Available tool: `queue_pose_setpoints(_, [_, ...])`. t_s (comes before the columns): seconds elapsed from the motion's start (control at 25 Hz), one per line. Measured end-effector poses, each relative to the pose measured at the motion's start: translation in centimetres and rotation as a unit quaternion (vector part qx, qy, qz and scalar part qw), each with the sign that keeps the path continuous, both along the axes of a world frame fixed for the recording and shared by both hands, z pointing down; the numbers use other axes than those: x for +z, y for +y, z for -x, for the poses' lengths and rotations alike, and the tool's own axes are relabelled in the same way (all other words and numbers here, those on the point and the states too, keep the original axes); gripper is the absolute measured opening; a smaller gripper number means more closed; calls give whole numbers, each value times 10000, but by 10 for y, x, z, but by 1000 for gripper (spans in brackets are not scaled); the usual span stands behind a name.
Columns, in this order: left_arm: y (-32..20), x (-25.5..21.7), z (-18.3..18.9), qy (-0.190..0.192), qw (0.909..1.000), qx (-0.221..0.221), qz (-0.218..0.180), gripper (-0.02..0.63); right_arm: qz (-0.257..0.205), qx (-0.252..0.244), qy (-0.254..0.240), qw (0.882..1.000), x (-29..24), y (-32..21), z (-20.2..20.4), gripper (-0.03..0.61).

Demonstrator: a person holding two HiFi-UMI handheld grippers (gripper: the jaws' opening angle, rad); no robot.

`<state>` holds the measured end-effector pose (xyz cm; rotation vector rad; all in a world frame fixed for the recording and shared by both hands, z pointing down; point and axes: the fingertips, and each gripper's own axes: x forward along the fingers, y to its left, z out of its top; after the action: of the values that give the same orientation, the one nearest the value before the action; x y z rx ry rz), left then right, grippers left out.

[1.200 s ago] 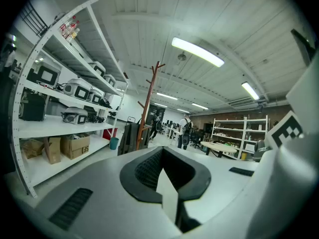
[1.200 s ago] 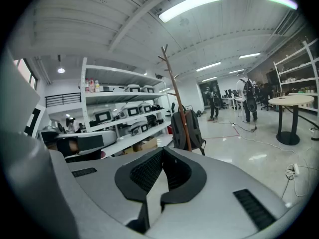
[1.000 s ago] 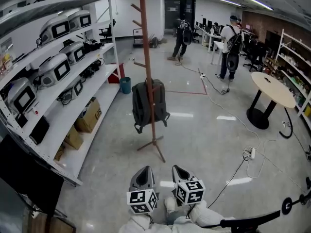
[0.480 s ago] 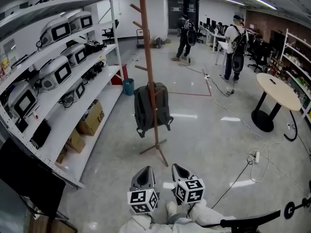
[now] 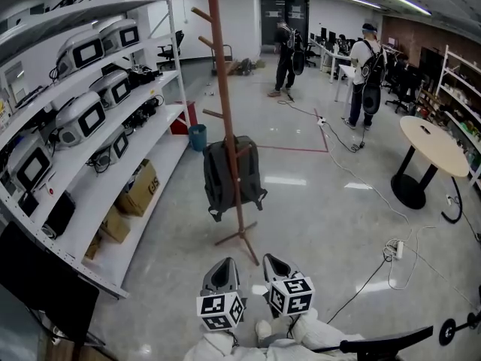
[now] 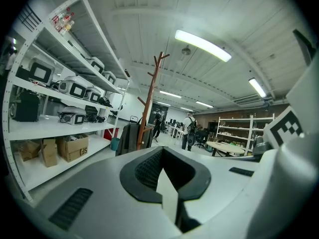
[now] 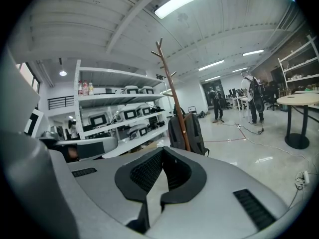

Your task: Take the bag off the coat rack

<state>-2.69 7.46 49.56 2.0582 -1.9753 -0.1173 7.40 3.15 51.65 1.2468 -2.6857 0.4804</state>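
A dark grey soft fabric backpack (image 5: 233, 173) with loose dangling straps hangs halfway up the slim reddish-brown wooden coat rack (image 5: 217, 66). The rack is a straight round pole with short upward-angled pegs and splayed feet, standing on the glossy pale floor (image 5: 323, 224) beside white metal shelving (image 5: 128, 183) that carries boxy grey-and-white devices (image 5: 81, 117) and brown cardboard boxes (image 5: 137, 183). The left tongs (image 5: 223, 265) and right tongs (image 5: 275, 262), smooth grey plastic shells with black ribbed pads, sit side by side well apart from the backpack, each pair pressed together on nothing.
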Motion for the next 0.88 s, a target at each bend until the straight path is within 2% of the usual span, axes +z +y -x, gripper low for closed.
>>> queue_pose_setpoints(0.52, [-62, 4, -2, -85, 9999, 72, 28, 0, 105, 42, -35, 9999, 11, -63, -1, 12])
queue_pose_setpoints(0.88, [-109, 7, 8, -160, 9999, -31, 57, 0, 82, -55, -25, 9999, 14, -112, 7, 12])
